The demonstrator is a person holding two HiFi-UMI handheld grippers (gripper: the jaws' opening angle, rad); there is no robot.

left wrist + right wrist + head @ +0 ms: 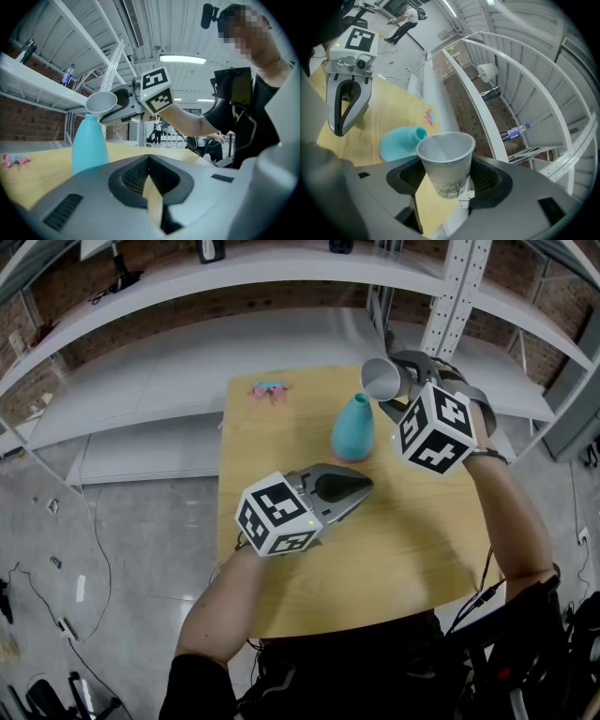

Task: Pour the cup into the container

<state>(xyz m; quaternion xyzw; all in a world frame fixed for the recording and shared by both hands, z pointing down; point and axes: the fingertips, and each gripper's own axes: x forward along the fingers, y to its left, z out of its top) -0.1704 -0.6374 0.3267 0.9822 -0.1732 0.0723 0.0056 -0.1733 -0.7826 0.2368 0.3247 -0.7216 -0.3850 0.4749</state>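
A white paper cup hangs tipped on its side with its mouth just above the neck of the teal container, which stands upright on the wooden table. My right gripper is shut on the cup's wall. In the right gripper view the cup sits between the jaws, its inside looks plain white, and the container lies behind it. From the left gripper view the cup nearly touches the container top. My left gripper rests low over the table before the container, shut and holding nothing.
A small pink and blue object lies near the table's far left corner. White metal shelving runs behind the table, with a perforated upright close to the right gripper. Cables lie on the grey floor at the left.
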